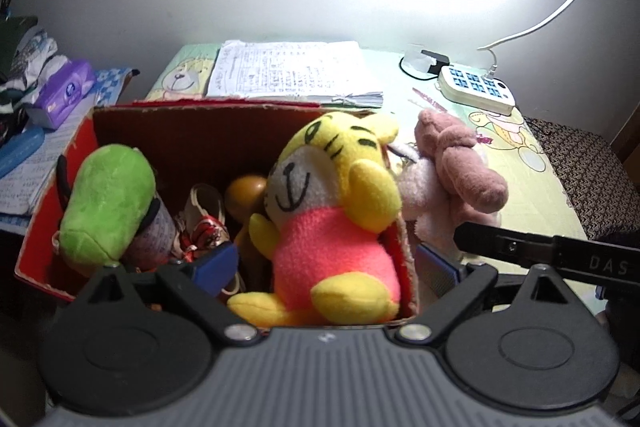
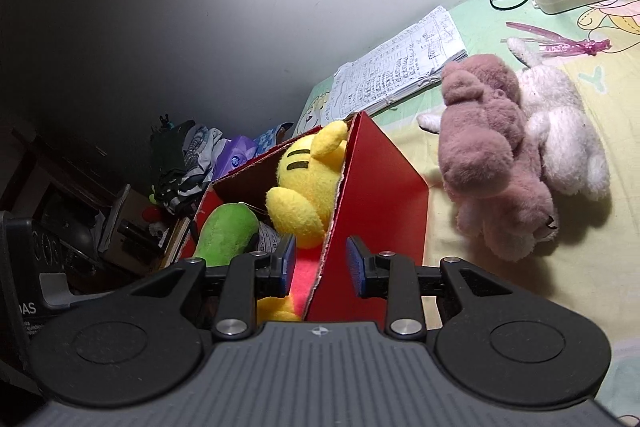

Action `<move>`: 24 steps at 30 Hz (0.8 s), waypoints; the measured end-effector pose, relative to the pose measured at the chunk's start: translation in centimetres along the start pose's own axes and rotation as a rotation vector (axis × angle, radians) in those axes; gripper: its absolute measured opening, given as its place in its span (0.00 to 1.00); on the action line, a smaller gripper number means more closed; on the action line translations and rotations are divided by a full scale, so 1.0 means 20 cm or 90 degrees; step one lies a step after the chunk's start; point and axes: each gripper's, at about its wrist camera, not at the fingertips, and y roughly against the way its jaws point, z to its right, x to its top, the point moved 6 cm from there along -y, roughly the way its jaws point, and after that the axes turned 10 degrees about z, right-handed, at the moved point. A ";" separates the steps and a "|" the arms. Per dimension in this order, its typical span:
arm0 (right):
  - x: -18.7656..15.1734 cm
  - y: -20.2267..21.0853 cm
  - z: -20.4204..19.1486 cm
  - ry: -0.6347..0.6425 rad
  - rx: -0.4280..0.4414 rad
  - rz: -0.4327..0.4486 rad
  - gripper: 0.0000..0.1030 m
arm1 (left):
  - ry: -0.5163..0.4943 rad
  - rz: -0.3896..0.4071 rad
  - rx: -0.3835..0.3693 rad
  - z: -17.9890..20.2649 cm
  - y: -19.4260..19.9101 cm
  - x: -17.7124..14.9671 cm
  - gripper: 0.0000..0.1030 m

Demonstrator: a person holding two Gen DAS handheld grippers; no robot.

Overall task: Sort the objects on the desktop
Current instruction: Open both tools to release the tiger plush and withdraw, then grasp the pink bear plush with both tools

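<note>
The tiger [image 1: 332,211] sat inside the box [image 1: 52,211], leaning on its right wall, head above the rim, with a green plush [image 1: 106,199] at the opposite side. The left gripper [image 1: 324,271] hung over the box with jaws spread wide, one finger inside, the other outside the wall, gripping nothing. The right gripper [image 2: 320,265] straddled the same wall, jaws partly apart; its pads did not press the cardboard. Beside the box, on the tablecloth [image 2: 520,307], lay a brown plush [image 2: 488,155] against a white plush [image 2: 568,131]. Farther back were papers [image 1: 292,71] and a power strip [image 1: 476,87].
</note>
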 end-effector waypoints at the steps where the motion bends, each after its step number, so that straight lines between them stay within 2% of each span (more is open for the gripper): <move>1: 0.00 0.02 0.01 0.007 -0.003 0.004 0.31 | -0.013 0.007 -0.009 0.04 0.01 0.01 0.93; 6: 0.03 0.12 0.15 0.024 -0.051 0.019 0.31 | -0.045 0.026 -0.089 0.23 0.03 0.05 0.93; 10: 0.06 0.21 0.32 -0.004 -0.098 0.035 0.31 | -0.056 0.018 -0.155 0.40 -0.02 0.07 0.93; 13: 0.08 0.27 0.43 -0.030 -0.129 0.050 0.31 | -0.055 0.009 -0.181 0.50 -0.09 0.11 0.93; 16: 0.12 0.32 0.50 -0.055 -0.145 0.061 0.31 | -0.066 0.012 -0.167 0.56 -0.18 0.18 0.93; 19: 0.16 0.34 0.55 -0.067 -0.146 0.070 0.31 | -0.060 -0.008 -0.162 0.61 -0.30 0.21 0.93; 22: 0.19 0.34 0.61 -0.103 -0.129 0.075 0.31 | -0.058 -0.032 -0.148 0.65 -0.40 0.22 0.86; 24: 0.20 0.33 0.64 -0.128 -0.119 0.072 0.31 | -0.065 -0.042 -0.123 0.66 -0.46 0.22 0.85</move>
